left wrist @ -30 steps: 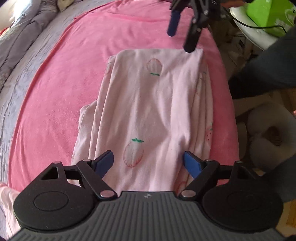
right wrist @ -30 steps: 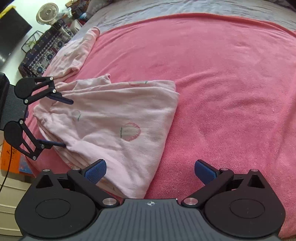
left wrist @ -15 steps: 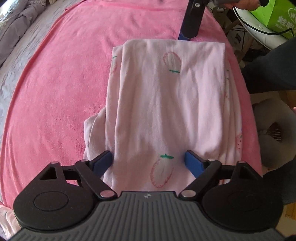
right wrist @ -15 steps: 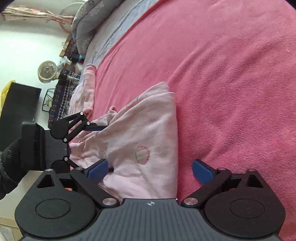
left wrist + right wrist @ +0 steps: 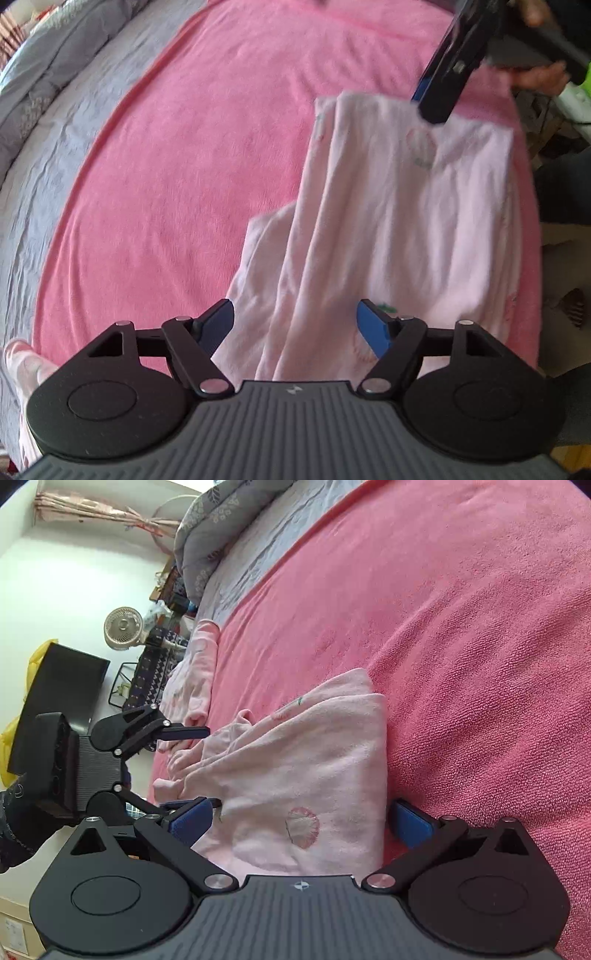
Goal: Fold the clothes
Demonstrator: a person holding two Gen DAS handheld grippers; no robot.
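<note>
I stood at the grab-both-ends step, my left gripper (image 5: 295, 325) closing, unclenched, and right gripper (image 5: 301, 821) wide around the pink garment (image 5: 399, 229), needing to pinch next

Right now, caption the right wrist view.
Open right gripper straddles folded pale pink strawberry-print garment on pink blanket.

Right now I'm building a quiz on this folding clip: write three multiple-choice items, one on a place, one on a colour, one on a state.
1. The pale pink garment lies on:
A a pink blanket
B a wooden floor
C a chair

2. The gripper pads are:
A red
B blue
C white

3. The left gripper has its jaws:
A clamped on a hanger
B shut, empty
C apart over the garment

Answers: 1 A, blanket surrounds it; 2 B, blue shows on both grippers; 3 C, the pads stand apart, cloth between them unpinched.
</note>
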